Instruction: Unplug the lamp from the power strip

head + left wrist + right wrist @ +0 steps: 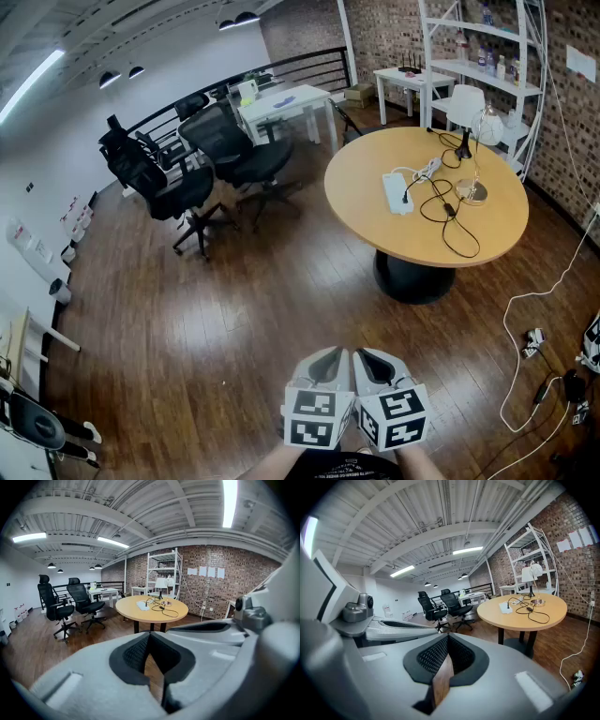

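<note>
**Head view.** The left gripper [326, 361] and the right gripper [375, 361] are held low and side by side at the bottom of the frame, above a dark wooden plank floor [234, 309]. A round light-wood pedestal table [375, 220] stands well apart from them, ahead and to the right. A white oblong power strip [397, 192] lies on it with a black plug [407, 198] seated in it. A thin black cable [450, 220] loops across the tabletop. A black-stemmed lamp with a white shade [465, 105] stands at the far edge, and a clear-glass lamp on a round brass base [473, 190] stands near it. It cannot be traced which lamp the plug feeds.

**Left gripper view.** The jaws are seen brought together at their tips with nothing between them. Only floor shows through the sliver below. The table is seen far ahead, near centre.

**Right gripper view.** The jaws are closed and empty. The table lies ahead and to the right, out of reach.

**Assessment.** The approach is judged to be the step in hand, and the unplugging itself has not begun. The table must be reached first and the lamp's cable followed to its plug. Then the jaws are to be opened, the strip steadied with one gripper, and the plug gripped and drawn straight out with the other
</note>
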